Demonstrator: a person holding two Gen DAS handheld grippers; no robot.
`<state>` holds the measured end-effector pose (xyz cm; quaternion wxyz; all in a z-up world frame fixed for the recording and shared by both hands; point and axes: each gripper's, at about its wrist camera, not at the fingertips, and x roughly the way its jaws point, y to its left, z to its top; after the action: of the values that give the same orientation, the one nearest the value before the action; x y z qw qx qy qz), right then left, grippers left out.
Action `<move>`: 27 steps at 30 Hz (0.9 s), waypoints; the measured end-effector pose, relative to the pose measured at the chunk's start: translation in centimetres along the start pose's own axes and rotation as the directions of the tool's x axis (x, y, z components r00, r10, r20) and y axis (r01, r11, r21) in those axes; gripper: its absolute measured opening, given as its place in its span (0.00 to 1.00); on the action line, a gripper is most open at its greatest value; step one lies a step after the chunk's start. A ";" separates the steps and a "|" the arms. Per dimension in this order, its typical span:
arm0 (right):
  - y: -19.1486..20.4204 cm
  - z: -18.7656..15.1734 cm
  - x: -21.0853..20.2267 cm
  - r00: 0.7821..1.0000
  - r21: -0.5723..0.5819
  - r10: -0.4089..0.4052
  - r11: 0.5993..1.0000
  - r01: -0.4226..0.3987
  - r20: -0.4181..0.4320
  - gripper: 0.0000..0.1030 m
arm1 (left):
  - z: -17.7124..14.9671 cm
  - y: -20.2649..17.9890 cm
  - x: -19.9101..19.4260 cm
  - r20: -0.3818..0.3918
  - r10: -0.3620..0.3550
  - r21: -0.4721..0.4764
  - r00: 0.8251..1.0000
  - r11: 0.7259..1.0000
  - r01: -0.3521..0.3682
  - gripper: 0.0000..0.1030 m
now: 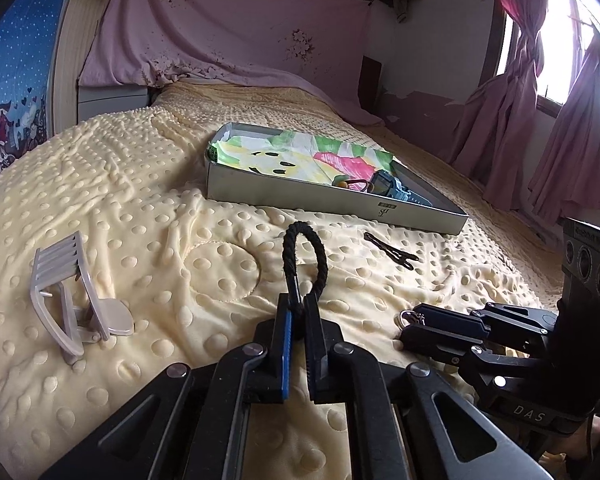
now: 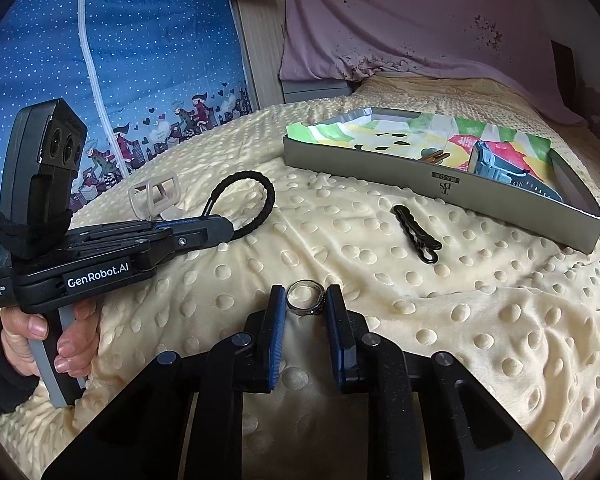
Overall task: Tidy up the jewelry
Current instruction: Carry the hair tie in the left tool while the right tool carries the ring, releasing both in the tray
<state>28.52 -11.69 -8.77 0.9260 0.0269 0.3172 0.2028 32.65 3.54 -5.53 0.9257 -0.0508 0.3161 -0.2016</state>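
Across the whole bed lies a pale yellow dotted blanket, with a pink sheet draped behind it and pink curtains at the window. Toward the far side of the blanket sits a shallow grey box, lined with bright printed paper; a blue-grey watch rests in its right part, and a small brown piece beside it is too small to identify. On the near left, well apart from the box, a beige hair claw clip stands on the blanket. The left gripper has its 2 jaws pressed together on the end of a black braided loop, which lies on the blanket ahead of it. Between the loop and the box rests a small dark hair clip. The right gripper pinches a silver ring, its pads touching both sides.
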 end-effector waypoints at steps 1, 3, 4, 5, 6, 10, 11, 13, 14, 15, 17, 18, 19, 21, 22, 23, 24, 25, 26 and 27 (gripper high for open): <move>0.0 0.0 -0.2 1.000 0.001 0.001 1.000 -0.001 0.008 0.18 | 0.0 -0.2 -0.2 0.005 -0.002 0.008 1.000 1.000 0.002 0.05; -0.1 0.0 -0.5 1.000 0.004 0.001 1.000 -0.001 0.025 0.18 | 0.2 -0.7 -0.5 0.012 -0.005 0.031 1.000 1.000 0.005 0.05; -0.1 0.0 -0.7 0.999 0.005 0.002 1.000 -0.002 0.035 0.18 | 0.2 -1.0 -0.6 0.014 -0.003 0.042 1.000 0.999 0.002 0.05; -0.2 0.0 -0.9 0.999 0.008 0.003 1.000 -0.004 0.043 0.18 | 0.2 -1.3 -0.6 0.014 0.004 0.055 1.000 0.998 -0.004 0.05; -0.3 0.0 -1.1 0.999 0.012 0.003 1.000 -0.003 0.053 0.18 | 0.2 -1.5 -0.6 0.014 0.009 0.067 1.000 0.998 -0.010 0.05; -0.5 -0.1 -2.1 0.995 0.027 -0.008 1.000 0.006 0.095 0.18 | 0.3 -2.0 -1.0 0.019 0.012 0.087 1.000 0.996 -0.014 0.05; -0.6 -0.1 -2.3 0.995 0.031 -0.012 0.999 0.009 0.103 0.18 | 0.3 -2.1 -1.1 0.021 0.013 0.088 1.000 0.996 -0.015 0.05; -0.7 -0.2 -2.6 0.993 0.036 -0.020 0.999 0.016 0.118 0.18 | 0.4 -2.2 -1.3 0.023 0.014 0.093 1.000 0.996 -0.016 0.05; -0.7 -0.2 -2.8 0.992 0.037 -0.024 0.999 0.020 0.125 0.18 | 0.5 -2.3 -1.4 0.021 0.013 0.096 1.000 0.995 -0.016 0.05; -0.7 -0.2 -2.9 0.991 0.038 -0.027 0.999 0.022 0.132 0.18 | 0.5 -2.5 -1.5 0.019 0.014 0.102 1.000 0.995 -0.016 0.05; -0.8 0.0 -3.2 0.989 0.043 -0.031 0.999 0.025 0.144 0.18 | 0.8 -2.8 -1.6 0.018 0.009 0.115 1.000 0.993 -0.011 0.05; -1.0 0.0 -3.3 0.988 0.048 -0.032 0.999 0.025 0.148 0.18 | 1.0 -3.0 -1.6 0.019 0.005 0.120 1.000 0.993 -0.007 0.05; -1.1 0.1 -3.4 0.988 0.053 -0.032 0.998 0.024 0.153 0.18 | 1.2 -3.1 -1.6 0.020 -0.001 0.123 1.000 0.992 -0.002 0.05; -1.3 0.4 -3.7 0.985 0.061 -0.040 0.998 0.030 0.165 0.18 | 1.7 -3.3 -1.7 0.027 -0.010 0.123 1.000 0.992 0.006 0.05; -1.4 0.6 -3.8 0.985 0.062 -0.044 0.997 0.034 0.169 0.18 | 2.0 -3.3 -1.6 0.032 -0.014 0.121 0.999 0.993 0.010 0.05; -1.6 0.8 -4.0 0.983 0.063 -0.048 0.997 0.037 0.176 0.18 | 2.4 -3.3 -1.6 0.036 -0.020 0.118 0.999 0.993 0.016 0.05; -1.8 1.1 -4.1 0.982 0.066 -0.047 0.997 0.035 0.184 0.18 | 2.7 -3.4 -1.5 0.041 -0.025 0.115 0.999 0.993 0.020 0.05; -2.1 1.5 -4.2 0.981 0.068 -0.049 0.997 0.037 0.189 0.18 | 3.1 -3.4 -1.4 0.045 -0.029 0.111 0.999 0.993 0.023 0.05; -2.4 1.9 -4.2 0.980 0.070 -0.055 0.997 0.042 0.193 0.18 | 3.6 -3.4 -1.2 0.050 -0.031 0.108 0.998 0.994 0.026 0.05; -2.8 2.3 -4.2 0.978 0.074 -0.061 0.996 0.048 0.197 0.18 | 4.1 -3.4 -1.0 0.054 -0.033 0.104 0.998 0.994 0.027 0.05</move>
<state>27.93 -15.67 -5.01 0.9569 0.0705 0.2302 0.1625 33.29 0.73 -0.99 0.9324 -0.0132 0.2786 -0.2300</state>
